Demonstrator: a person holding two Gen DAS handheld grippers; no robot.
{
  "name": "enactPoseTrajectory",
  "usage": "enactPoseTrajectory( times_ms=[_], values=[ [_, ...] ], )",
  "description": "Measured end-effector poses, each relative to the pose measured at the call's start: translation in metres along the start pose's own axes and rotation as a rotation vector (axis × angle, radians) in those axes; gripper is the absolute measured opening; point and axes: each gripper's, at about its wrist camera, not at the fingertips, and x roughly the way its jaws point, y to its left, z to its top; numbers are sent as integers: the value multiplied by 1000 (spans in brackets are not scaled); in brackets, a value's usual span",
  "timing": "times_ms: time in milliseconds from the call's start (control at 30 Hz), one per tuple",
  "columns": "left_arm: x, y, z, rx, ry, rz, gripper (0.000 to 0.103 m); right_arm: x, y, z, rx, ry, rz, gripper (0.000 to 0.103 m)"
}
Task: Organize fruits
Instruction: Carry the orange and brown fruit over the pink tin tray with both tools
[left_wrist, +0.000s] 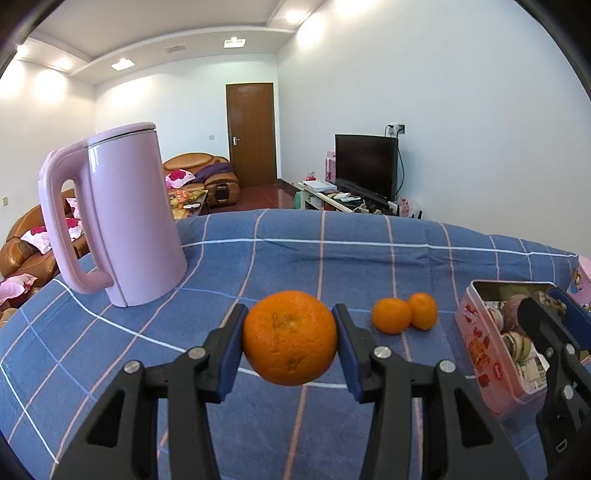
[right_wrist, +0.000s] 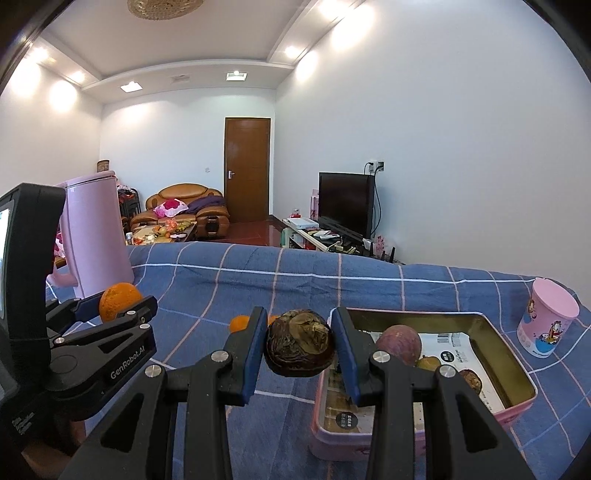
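My left gripper (left_wrist: 290, 338) is shut on a large orange (left_wrist: 290, 338) and holds it above the blue checked cloth. Two small mandarins (left_wrist: 404, 314) lie on the cloth just right of it. My right gripper (right_wrist: 300, 343) is shut on a dark wrinkled passion fruit (right_wrist: 300, 343), held at the left edge of the pink tin box (right_wrist: 517, 402). Inside the tin lie a purple passion fruit (right_wrist: 399, 343) and more dark fruits. The tin also shows in the left wrist view (left_wrist: 476, 343), with the right gripper (left_wrist: 546, 314) over it. The left gripper shows in the right wrist view (right_wrist: 122, 306) with the orange.
A tall pink kettle (left_wrist: 125, 221) stands on the cloth at the back left. A pink cartoon cup (right_wrist: 546, 325) stands right of the tin. The table's far edge (left_wrist: 314, 212) drops off to a living room with sofas and a television.
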Motion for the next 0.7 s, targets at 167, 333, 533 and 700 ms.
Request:
enactPoseTrajectory(
  times_ms=[167, 333, 533, 700],
  values=[
    [-6, -7, -3, 6, 0, -6, 48, -5, -7, -1, 3, 4, 0, 39],
    [-11, -18, -6, 17, 7, -19, 48, -12, -16, -4, -9, 2, -5, 39],
    [-15, -33, -7, 32, 5, -34, 48, -16, -32, -8, -16, 1, -18, 39],
    [-17, -48, -8, 37, 19, -59, 49, -18, -47, -8, -10, 0, -39, 39]
  ],
)
